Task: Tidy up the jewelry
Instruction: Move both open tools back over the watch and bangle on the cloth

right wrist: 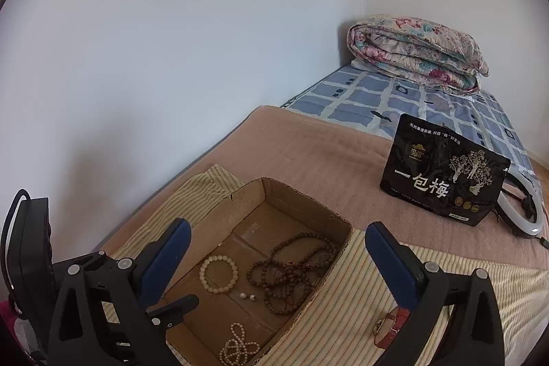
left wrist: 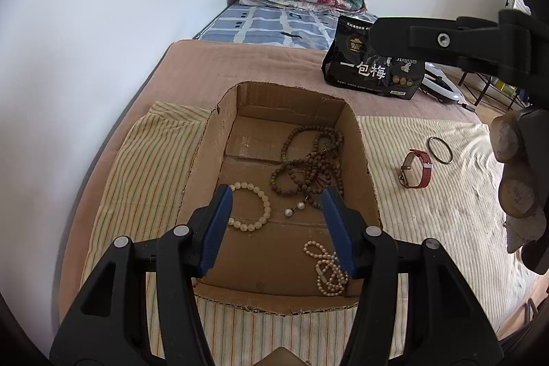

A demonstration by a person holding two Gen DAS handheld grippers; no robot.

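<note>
My right tool (right wrist: 274,249) gapes wide and empty, and my left tool (left wrist: 276,222) hangs half open, also empty, over the cardboard box (left wrist: 367,160). The red watch (left wrist: 417,168) lies on the striped cloth right of the box, strap running away from me, nearest my right tool.

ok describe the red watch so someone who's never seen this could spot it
Find the cardboard box on the striped cloth on the bed. Right of the box, on the cloth, lies the watch, next to a thin metal ring. Its red strap is the only red there.
</note>
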